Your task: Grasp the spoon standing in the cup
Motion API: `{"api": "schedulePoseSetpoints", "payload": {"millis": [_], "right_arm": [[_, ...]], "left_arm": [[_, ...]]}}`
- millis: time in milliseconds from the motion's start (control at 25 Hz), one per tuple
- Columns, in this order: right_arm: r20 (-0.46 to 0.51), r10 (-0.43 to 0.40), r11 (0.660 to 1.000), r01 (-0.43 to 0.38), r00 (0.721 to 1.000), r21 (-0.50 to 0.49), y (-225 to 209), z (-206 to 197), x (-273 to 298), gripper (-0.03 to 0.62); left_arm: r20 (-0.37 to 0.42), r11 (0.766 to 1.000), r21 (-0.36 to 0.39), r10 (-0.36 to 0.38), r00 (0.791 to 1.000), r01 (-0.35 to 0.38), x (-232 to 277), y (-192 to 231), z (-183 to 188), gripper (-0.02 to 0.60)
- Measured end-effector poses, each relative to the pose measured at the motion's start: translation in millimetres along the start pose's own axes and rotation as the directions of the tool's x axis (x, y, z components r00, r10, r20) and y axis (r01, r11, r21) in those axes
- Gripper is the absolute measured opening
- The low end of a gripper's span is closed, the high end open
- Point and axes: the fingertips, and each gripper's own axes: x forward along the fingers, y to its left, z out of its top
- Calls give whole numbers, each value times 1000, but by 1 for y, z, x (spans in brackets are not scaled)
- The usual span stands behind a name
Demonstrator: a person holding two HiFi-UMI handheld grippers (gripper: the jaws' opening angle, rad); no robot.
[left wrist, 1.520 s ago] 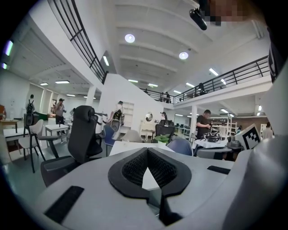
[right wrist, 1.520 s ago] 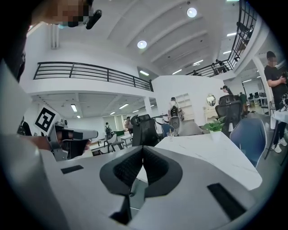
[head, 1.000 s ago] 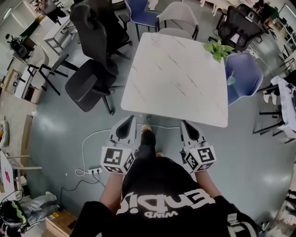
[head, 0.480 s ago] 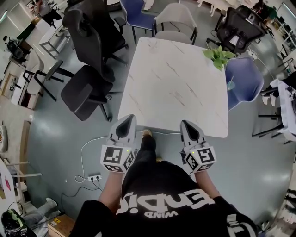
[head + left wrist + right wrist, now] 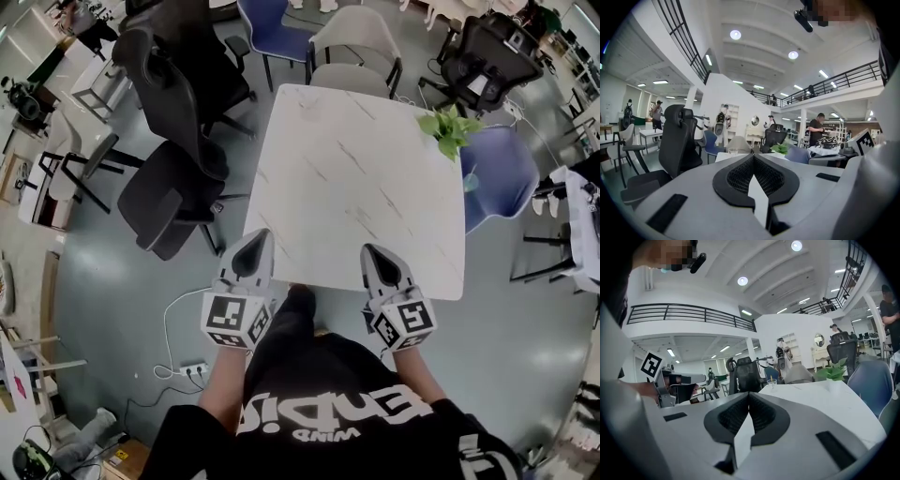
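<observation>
A clear cup (image 5: 772, 382) with a thin spoon standing in it sits at the far left corner of the white marble table (image 5: 356, 178). The left gripper view shows the cup (image 5: 733, 150) small and distant, beyond the jaws. My left gripper (image 5: 255, 242) and right gripper (image 5: 375, 251) are held side by side at the table's near edge, both pointing across it. Each is shut with nothing between its jaws, as the left gripper (image 5: 752, 157) and right gripper (image 5: 748, 394) show in their own views. The cup is far from both.
A green potted plant (image 5: 450, 127) stands at the table's far right corner. A black office chair (image 5: 173, 178) is at the table's left, a blue chair (image 5: 497, 169) at its right, a grey chair (image 5: 352, 42) at the far end. A white cable (image 5: 183, 291) lies on the floor.
The person has walked toward the table. Both grippers have moved forward together, from over the floor to the table's near edge. Their jaws stay shut.
</observation>
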Motion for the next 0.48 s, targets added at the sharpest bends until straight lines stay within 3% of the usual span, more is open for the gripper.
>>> {"api": "schedulePoseSetpoints", "payload": {"millis": [480], "right_arm": [[-10,-38,999,38,999,-18,-24,31,70,12]], "left_arm": [[13,998,2,-63,998,63,75,46,32,14]]}}
